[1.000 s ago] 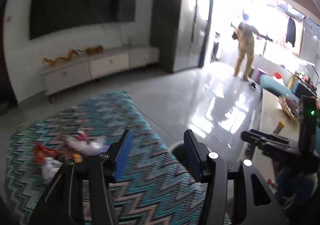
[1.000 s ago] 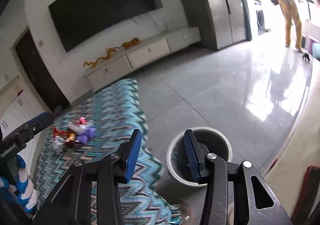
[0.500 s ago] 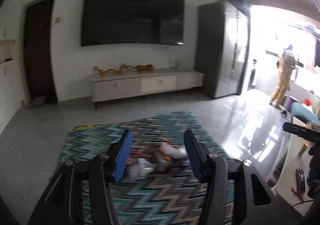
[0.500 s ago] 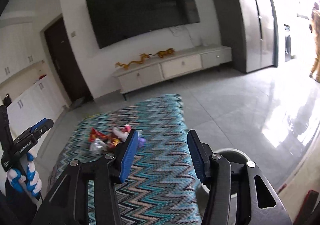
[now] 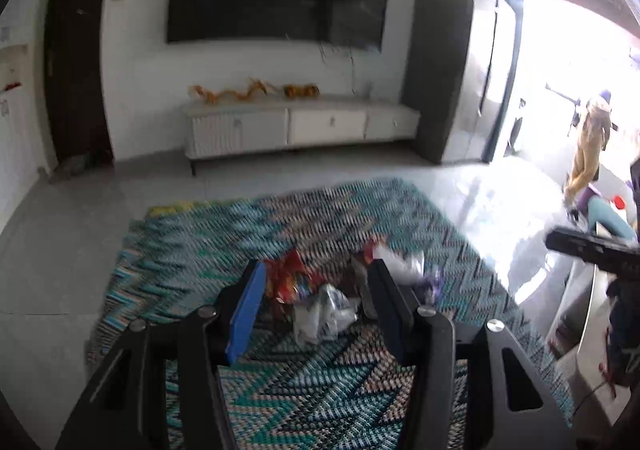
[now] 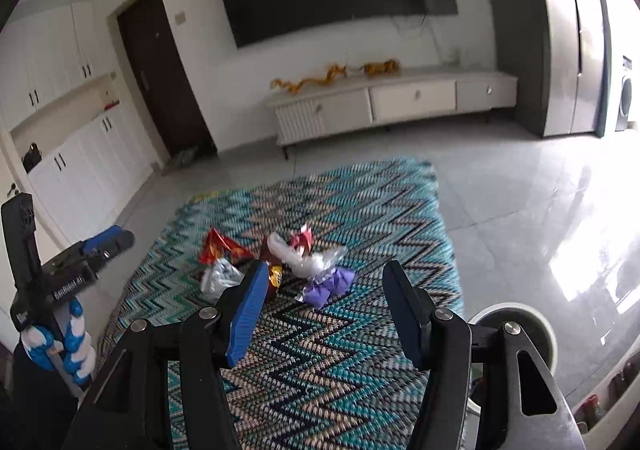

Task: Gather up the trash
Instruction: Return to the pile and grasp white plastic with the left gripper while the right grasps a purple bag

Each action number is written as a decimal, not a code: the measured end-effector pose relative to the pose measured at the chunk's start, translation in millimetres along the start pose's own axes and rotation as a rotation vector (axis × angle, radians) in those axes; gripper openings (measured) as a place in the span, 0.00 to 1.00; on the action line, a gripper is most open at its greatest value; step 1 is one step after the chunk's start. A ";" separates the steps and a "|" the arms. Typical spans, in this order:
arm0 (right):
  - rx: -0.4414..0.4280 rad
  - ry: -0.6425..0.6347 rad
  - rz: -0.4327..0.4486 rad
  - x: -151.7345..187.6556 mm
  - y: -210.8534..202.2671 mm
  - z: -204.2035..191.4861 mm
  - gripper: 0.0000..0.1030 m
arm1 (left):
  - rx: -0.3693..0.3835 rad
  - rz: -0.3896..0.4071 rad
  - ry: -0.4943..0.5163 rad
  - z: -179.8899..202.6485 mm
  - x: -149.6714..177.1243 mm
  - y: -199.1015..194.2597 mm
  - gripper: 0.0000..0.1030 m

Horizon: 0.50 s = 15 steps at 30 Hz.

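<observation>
Both of your tongs are spread apart and hold nothing. Your left gripper point(image 5: 316, 308) points at the heap of crumpled snack wrappers point(image 5: 320, 290) on the teal zigzag-patterned woven rug point(image 5: 200, 246); the clear plastic scrap point(image 5: 324, 314) sits between its fingers in view (contact cannot be told through the blur). Ahead of your right gripper point(image 6: 324, 306) lie the red foil wrapper point(image 6: 218, 246) and purple wrapper point(image 6: 328, 284), apart from its fingers. Beside its right finger, off the rug, stands the round white-rimmed bin point(image 6: 516, 310).
</observation>
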State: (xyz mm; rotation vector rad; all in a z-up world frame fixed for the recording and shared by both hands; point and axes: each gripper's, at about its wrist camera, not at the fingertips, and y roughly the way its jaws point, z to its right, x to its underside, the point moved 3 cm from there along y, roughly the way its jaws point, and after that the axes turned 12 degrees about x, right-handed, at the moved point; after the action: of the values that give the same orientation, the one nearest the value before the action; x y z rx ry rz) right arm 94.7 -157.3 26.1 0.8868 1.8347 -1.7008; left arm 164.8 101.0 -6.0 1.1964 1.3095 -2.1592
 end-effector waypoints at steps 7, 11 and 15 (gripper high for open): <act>-0.022 -0.018 -0.124 12.5 81.8 -17.8 0.57 | 0.024 -0.118 -0.010 -10.9 28.9 73.1 0.50; -0.033 -0.027 -0.176 18.5 121.8 -28.5 0.57 | 0.034 -0.133 -0.030 -20.8 34.3 96.1 0.50; -0.027 -0.024 -0.210 22.0 151.9 -31.6 0.57 | 0.039 -0.162 -0.026 -21.6 41.7 115.4 0.50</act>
State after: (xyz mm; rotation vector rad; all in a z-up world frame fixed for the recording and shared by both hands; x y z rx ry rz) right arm 194.0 -120.5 -89.3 0.6796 1.9880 -1.7971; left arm 226.1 65.2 -108.4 1.1078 1.4034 -2.3139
